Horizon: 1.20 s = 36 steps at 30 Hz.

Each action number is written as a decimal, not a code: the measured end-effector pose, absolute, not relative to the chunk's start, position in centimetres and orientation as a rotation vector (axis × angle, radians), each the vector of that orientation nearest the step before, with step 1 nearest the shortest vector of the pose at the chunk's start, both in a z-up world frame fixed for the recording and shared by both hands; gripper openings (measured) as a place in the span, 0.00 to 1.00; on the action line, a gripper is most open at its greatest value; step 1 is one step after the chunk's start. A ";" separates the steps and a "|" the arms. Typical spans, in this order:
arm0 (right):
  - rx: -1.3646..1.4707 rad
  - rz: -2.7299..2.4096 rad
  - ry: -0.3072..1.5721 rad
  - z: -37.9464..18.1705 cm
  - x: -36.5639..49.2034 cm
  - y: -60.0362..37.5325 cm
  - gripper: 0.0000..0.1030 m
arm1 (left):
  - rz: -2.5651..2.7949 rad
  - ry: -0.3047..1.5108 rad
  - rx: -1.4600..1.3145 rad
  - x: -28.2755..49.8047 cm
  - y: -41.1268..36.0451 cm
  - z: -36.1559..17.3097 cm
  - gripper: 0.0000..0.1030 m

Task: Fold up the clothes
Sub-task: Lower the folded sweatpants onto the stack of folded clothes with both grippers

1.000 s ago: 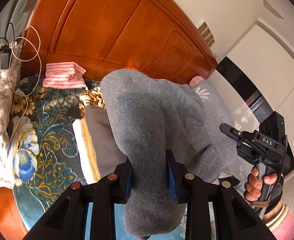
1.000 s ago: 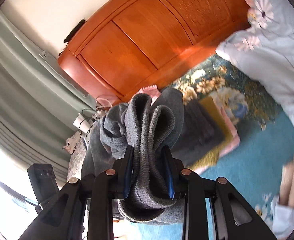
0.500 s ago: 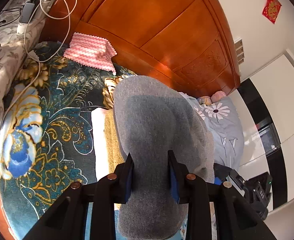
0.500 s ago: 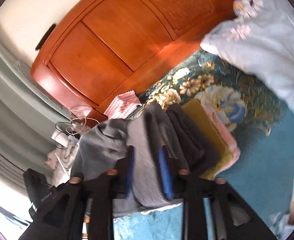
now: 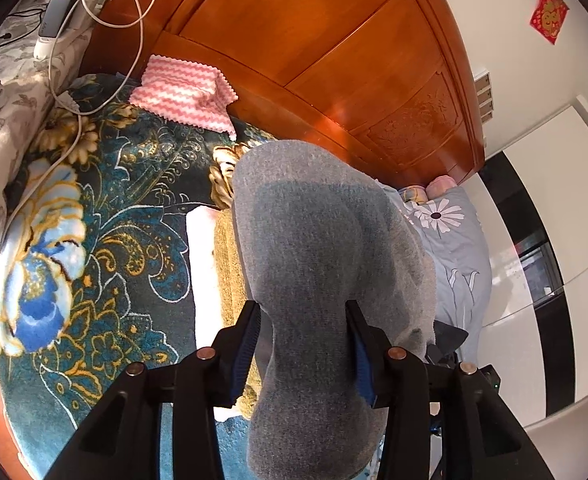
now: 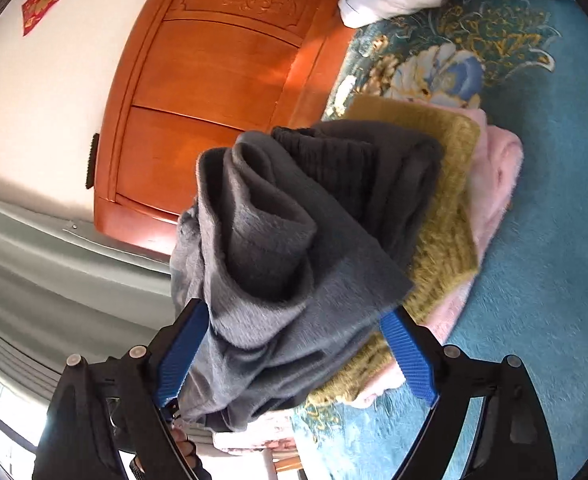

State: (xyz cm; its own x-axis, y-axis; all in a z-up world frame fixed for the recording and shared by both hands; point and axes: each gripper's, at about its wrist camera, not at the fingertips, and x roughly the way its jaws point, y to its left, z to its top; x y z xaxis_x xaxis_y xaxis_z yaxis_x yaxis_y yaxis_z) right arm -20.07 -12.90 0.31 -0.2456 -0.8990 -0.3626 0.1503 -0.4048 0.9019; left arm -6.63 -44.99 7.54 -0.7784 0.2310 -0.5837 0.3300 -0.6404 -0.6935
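A folded grey fleece garment [image 5: 322,264] hangs over a stack of folded clothes on the bed. My left gripper [image 5: 304,332] is shut on its near end. In the right wrist view the same grey garment [image 6: 277,264] lies bunched on the stack, over a dark ribbed piece [image 6: 334,152], a mustard knit [image 6: 442,248] and a pink piece [image 6: 494,184]. My right gripper [image 6: 294,344] stands wide open around the garment's near side, its blue pads [image 6: 408,356] apart from the cloth.
A floral teal bedspread [image 5: 105,216] covers the bed, with a wooden headboard [image 5: 314,40] behind. A pink zigzag cloth [image 5: 181,96] and white cables [image 5: 105,32] lie at the back left. A pale blue flowered quilt [image 5: 450,240] lies on the right.
My right gripper has opened and let go of the grey garment, which now rests on the stack. My left gripper has kept its hold and lowered the garment toward the stack.
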 end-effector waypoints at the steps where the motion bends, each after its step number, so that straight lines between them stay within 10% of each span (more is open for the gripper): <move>1: 1.228 -1.770 -0.985 0.7 -20.3 -13.2 0.85 | -2.602 1.289 1.022 -6.6 -44.9 7.7 0.44; 4: 1.239 -1.842 -0.925 2.7 -20.7 -14.1 0.84 | -2.630 1.177 1.024 -7.0 -44.0 8.7 0.42; 7: 1.235 -1.983 -0.711 5.6 -20.6 -15.9 0.51 | -2.704 1.053 1.006 -7.4 -42.6 10.2 0.33; 12: 1.085 -2.099 -0.457 11.4 -21.3 -17.9 0.39 | -2.852 1.105 0.877 -8.4 -41.6 13.0 0.32; 18: 1.068 -2.182 -0.357 12.6 -23.2 -17.2 0.39 | -2.771 0.891 1.095 -10.6 -40.0 9.9 0.37; 23: 1.228 -2.072 -0.541 6.7 -23.4 -14.2 0.51 | -2.661 1.077 1.124 -9.4 -41.8 8.7 0.71; 36: 0.998 -2.334 -0.189 12.8 -20.7 -14.3 0.60 | -2.795 0.596 0.892 -7.1 -38.2 16.2 0.72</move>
